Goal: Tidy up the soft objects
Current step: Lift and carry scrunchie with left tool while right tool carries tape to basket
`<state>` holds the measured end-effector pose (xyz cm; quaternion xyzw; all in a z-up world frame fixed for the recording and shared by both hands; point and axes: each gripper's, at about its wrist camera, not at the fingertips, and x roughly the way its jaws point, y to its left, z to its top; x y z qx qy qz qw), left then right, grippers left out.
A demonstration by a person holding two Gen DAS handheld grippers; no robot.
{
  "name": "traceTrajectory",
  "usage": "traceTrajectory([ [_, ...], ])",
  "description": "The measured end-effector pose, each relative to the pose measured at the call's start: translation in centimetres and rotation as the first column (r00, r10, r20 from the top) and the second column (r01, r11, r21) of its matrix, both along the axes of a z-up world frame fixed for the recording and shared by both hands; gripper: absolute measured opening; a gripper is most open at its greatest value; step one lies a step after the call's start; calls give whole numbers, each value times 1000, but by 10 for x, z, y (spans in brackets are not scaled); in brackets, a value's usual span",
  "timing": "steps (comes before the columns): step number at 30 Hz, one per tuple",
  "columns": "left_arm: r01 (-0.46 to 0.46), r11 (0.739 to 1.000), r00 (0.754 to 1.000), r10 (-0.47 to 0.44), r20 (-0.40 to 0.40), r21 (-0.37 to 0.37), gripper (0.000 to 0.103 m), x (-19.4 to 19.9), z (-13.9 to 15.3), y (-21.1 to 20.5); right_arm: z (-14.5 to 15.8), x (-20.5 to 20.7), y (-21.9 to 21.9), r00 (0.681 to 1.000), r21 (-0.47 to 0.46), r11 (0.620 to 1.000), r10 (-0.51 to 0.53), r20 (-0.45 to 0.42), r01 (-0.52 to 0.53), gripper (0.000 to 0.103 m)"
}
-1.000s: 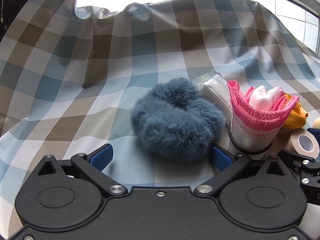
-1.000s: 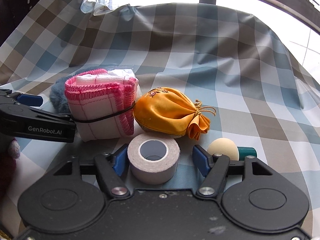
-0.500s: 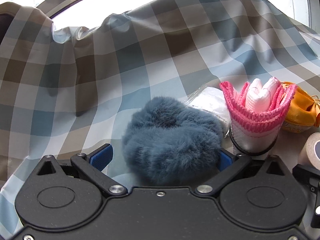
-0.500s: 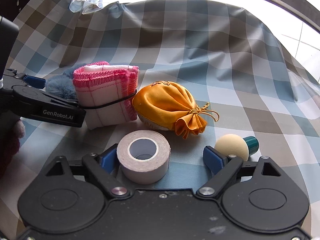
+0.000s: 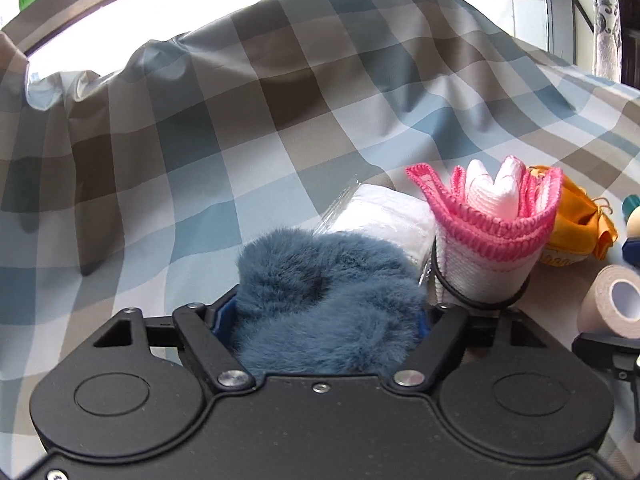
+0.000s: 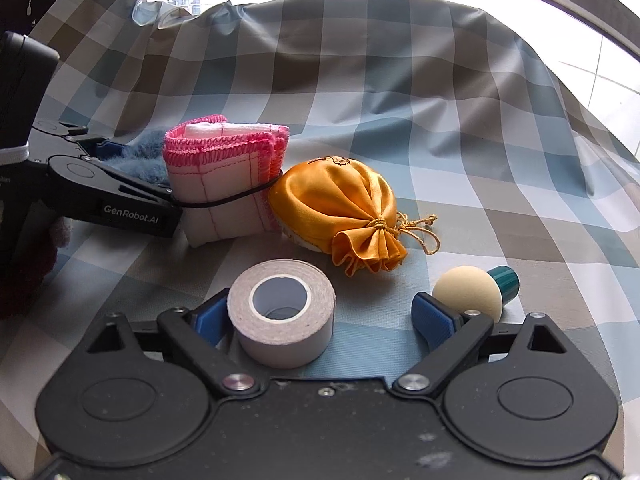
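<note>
A blue furry soft thing (image 5: 320, 280) lies on the checked cloth (image 5: 240, 140). My left gripper (image 5: 324, 316) has its jaws closing on it, and both blue pads are sunk into the fur. In the right wrist view the left gripper (image 6: 140, 172) reaches in from the left beside the pink-edged cloth bundle (image 6: 228, 192). My right gripper (image 6: 318, 316) has its jaws opening. A roll of tape (image 6: 280, 312) stands between them, close to the left pad and clear of the right pad.
The pink-edged bundle (image 5: 492, 248) is bound by a black band, with a white packet (image 5: 384, 220) behind the fur. An orange satin pouch (image 6: 340, 208) lies right of the bundle. A cream ball on a teal stub (image 6: 468, 292) sits by the right finger.
The left jaws have closed in from wide apart onto the blue fur, and that gripper has moved closer and rolled. The right jaws have spread away from the tape roll.
</note>
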<state>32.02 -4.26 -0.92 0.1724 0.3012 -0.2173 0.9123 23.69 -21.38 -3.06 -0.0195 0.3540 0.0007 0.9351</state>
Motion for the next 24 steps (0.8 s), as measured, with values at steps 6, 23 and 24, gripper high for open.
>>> traceTrajectory([
  [6,-111,989,992,105,-64,-94,58,-14,6,12,1,0,0,1000,1,1000,8,-4,-8,94],
  [23,-235,966,972,237,8,-111,53,-180,37,21,25,-33,-27,999,126,992,20,43,-25,47],
  [24,-235,965,971,238,17,-118,53,-188,41,19,27,-36,-30,998,134,991,8,57,-15,47],
])
